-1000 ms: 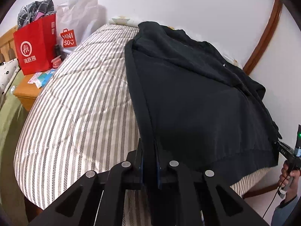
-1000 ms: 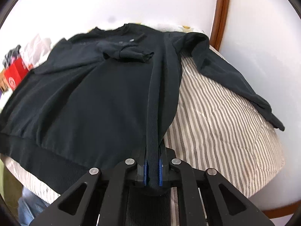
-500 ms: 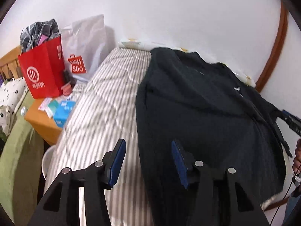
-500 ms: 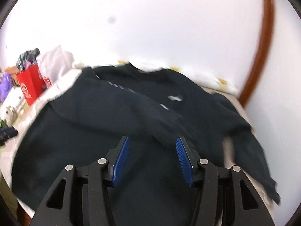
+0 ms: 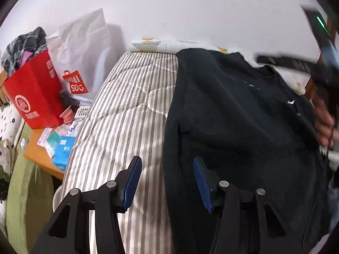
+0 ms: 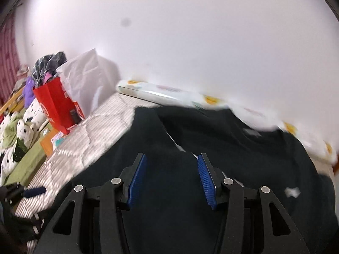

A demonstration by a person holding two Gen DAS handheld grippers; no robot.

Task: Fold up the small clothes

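A black sweatshirt lies lengthwise on the striped bed, collar toward the far wall edge. Both left tongs and right tongs gape wide, empty.

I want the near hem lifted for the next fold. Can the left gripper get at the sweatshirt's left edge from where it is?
Probably yes. The left gripper is open and empty, and the black sweatshirt lies flat on the striped bed with its left edge just ahead between the fingers, uncovered.
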